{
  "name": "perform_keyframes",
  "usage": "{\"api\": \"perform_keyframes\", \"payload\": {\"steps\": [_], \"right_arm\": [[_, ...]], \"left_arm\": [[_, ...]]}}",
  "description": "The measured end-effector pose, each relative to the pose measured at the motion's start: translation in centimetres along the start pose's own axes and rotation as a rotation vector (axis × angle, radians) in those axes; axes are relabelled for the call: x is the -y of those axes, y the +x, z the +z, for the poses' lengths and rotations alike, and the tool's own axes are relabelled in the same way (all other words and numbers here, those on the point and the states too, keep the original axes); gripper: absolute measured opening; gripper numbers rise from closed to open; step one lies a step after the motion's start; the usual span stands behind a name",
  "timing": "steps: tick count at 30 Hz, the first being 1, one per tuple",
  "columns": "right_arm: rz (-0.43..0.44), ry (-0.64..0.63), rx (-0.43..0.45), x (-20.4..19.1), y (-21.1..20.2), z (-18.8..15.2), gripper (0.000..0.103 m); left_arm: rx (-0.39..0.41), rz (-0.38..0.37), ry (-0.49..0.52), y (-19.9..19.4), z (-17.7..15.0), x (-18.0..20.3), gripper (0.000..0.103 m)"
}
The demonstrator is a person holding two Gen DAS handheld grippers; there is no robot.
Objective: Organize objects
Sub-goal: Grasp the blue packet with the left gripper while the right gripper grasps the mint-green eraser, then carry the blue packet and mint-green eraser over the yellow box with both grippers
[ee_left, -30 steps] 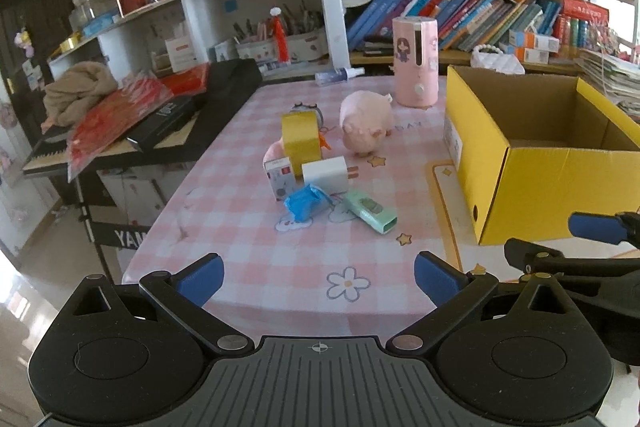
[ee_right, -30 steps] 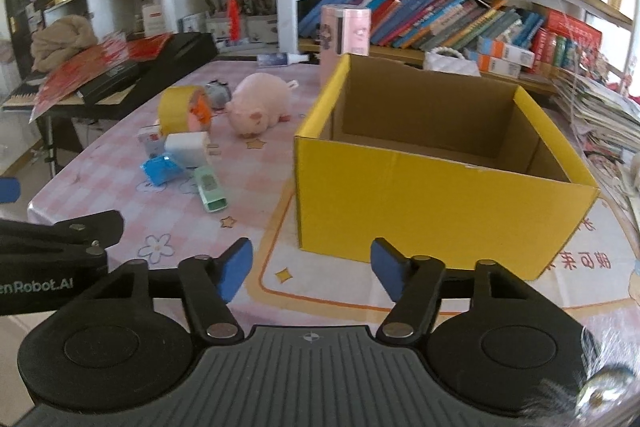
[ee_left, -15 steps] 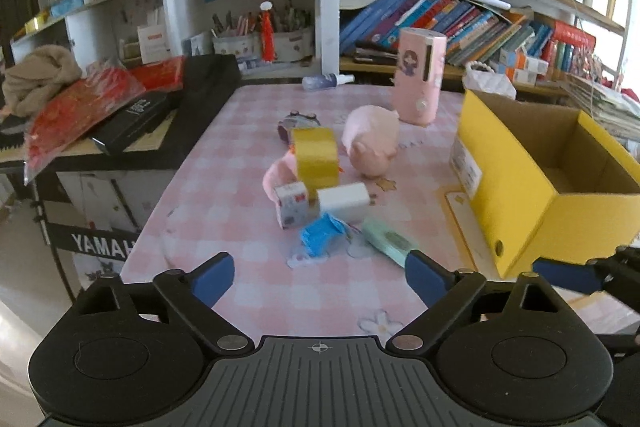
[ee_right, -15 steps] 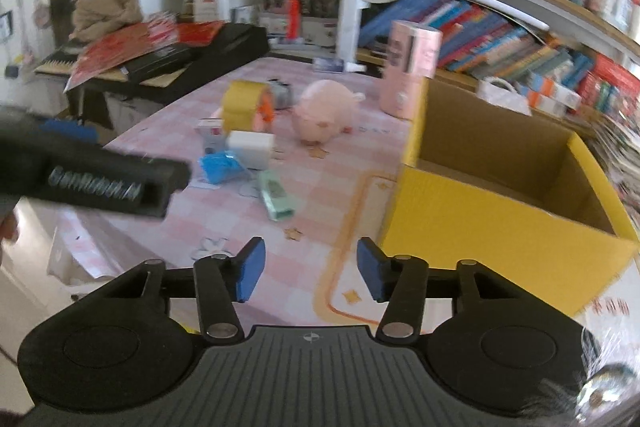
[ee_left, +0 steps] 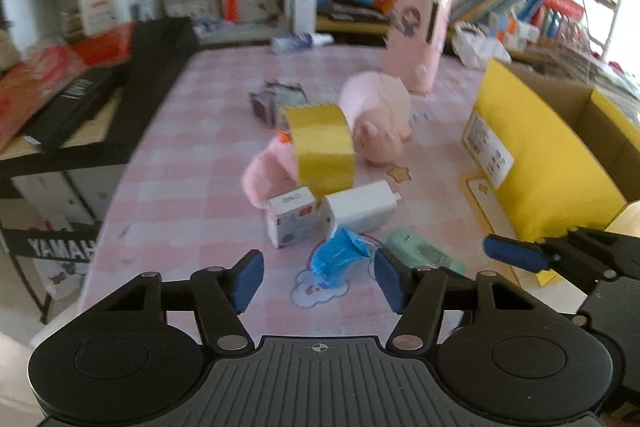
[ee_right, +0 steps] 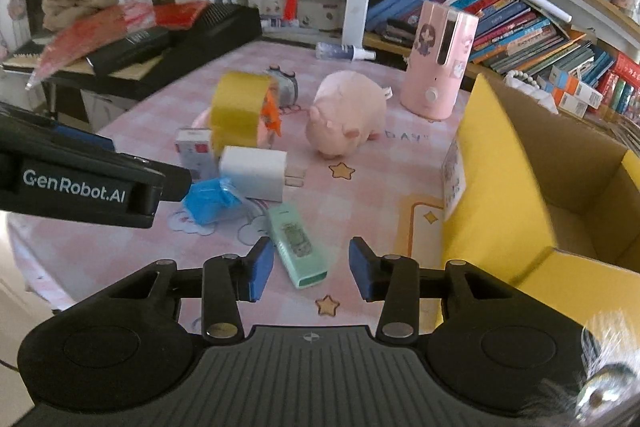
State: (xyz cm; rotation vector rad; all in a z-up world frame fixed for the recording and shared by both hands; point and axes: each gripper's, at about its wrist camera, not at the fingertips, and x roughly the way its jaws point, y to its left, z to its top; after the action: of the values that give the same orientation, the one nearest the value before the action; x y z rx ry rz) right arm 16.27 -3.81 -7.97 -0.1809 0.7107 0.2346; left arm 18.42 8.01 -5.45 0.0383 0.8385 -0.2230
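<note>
My right hand-held gripper (ee_right: pixel 311 269) hovered open, empty, over the mint device (ee_right: pixel 298 247). My left hand-held gripper (ee_left: pixel 319 279) hung open over the blue wrapper (ee_left: pixel 338 261). Only the right view showed inside the yellow box (ee_right: pixel 496 187).

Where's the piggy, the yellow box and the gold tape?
Pink plush pig (ee_right: pixel 346 115), right wrist view, on its back.
Yellow cardboard box (ee_right: pixel 496 187), right wrist view, on its yellow wall.
Gold tape roll (ee_right: pixel 238 103), right wrist view, on its outer band.

Worktop (ee_right: pixel 400 163): checked pink cloth cover, matt. Box (ee_right: pixel 500 187): yellow card outside, plain brown cardboard inside. Pig toy (ee_right: pixel 344 119): soft plush. Tape roll (ee_right: pixel 240 103): glossy gold. Charger (ee_right: pixel 254 179): smooth white plastic. Blue wrapper (ee_right: pixel 210 201): crinkled, shiny.
</note>
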Motion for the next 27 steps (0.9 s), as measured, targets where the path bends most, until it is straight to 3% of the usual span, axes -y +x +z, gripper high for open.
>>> {"api": "perform_keyframes", "payload": {"steps": [5,10,19,22,27], "right_arm": [[0.017,0.005,-0.032,0.1,2.4,0.0,0.04],[0.03,0.012,-0.048,0.1,3.5,0.0,0.04],[0.052,0.014,-0.054,0.3,4.9,0.7,0.04],[0.101,0.032,-0.061,0.5,5.2,0.9,0.025],[0.078,0.047,-0.071,0.3,4.6,0.9,0.023]], "left_arm": [[-0.053,-0.043,0.064,2.9,0.4,0.6,0.055],[-0.104,-0.062,0.084,5.0,0.5,0.4,0.035],[-0.068,-0.113,0.035,2.4,0.3,-1.6,0.033],[-0.07,-0.12,0.003,1.0,-0.2,-2.5,0.033],[-0.053,-0.129,-0.02,-0.9,-0.4,-3.2,0.033]]}}
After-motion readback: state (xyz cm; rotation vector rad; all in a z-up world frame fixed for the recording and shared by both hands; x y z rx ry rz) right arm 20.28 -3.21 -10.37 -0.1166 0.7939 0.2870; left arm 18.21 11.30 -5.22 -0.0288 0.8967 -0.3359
